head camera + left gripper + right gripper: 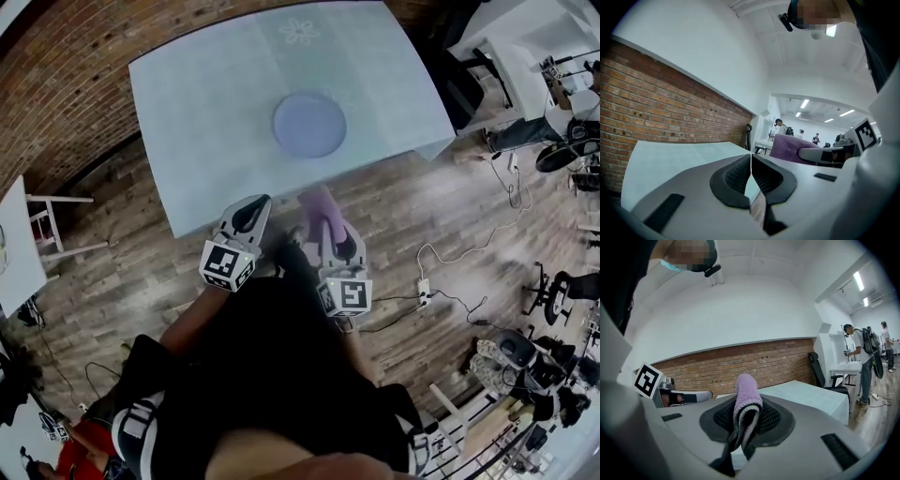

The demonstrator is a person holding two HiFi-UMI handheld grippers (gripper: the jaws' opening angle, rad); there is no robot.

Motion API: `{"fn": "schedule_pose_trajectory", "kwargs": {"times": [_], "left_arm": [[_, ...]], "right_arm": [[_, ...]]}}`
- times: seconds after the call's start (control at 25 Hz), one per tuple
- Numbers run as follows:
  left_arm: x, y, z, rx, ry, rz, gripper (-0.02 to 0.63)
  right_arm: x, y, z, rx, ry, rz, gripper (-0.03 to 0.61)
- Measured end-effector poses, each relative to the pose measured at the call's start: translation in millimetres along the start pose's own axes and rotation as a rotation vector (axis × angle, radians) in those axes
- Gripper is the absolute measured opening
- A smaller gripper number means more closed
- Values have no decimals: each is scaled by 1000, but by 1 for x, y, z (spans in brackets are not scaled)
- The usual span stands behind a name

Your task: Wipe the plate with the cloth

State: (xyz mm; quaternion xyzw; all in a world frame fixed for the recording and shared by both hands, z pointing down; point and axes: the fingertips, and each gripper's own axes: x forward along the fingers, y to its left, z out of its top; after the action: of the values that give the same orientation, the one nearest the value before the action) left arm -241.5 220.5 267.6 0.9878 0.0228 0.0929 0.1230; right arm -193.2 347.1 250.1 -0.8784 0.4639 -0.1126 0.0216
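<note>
The round plate (309, 124) lies flat near the middle of the surface (206, 112). The plate is a pale purple-blue. The surface has a light blue cover with a flower shape (300, 31) on its far side.

The person holds both grippers side by side over the wooden floor (450, 216), close to the near edge of the surface. Both are well apart from the plate and both point toward the surface.

The left gripper (251, 214) has its fingers (733, 176) pressed tight together, with nothing between them.

The right gripper (328, 234) has its fingers (771, 420) closed on the cloth (747, 394). The cloth is purple and fluffy. It is folded over, and the fold sticks out past the tips of the fingers. The cloth is not touching the plate or the surface.

A brick wall (56, 84) runs behind the surface. A cable (469, 248) lies on the floor to the right. Some people (862, 357) stand far off in the room.
</note>
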Motion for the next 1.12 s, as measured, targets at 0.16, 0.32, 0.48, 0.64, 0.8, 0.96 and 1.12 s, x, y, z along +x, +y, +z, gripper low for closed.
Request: {"fn": "schedule_pose_trajectory", "kwargs": {"times": [0.16,0.32,0.48,0.64,0.8,0.96,1.12], "left_arm": [[30,-5,2,-9,2,70,38],[53,1,3,-9,0,151,38],[72,11,4,-23,-1,215,38],[90,20,0,-32,12,237,38],[104,42,-5,-53,19,234,38],[122,71,-13,-91,39,234,38],[143,100,-17,-115,58,242,38]], "right_arm": [[15,-31,7,-14,15,67,84],[32,-60,11,-13,16,119,84],[52,-81,9,-17,31,153,84],[71,-91,4,-18,54,171,84],[98,-86,4,-54,61,191,84],[127,-83,3,-67,84,195,84],[165,-81,7,-89,107,216,84]]}}
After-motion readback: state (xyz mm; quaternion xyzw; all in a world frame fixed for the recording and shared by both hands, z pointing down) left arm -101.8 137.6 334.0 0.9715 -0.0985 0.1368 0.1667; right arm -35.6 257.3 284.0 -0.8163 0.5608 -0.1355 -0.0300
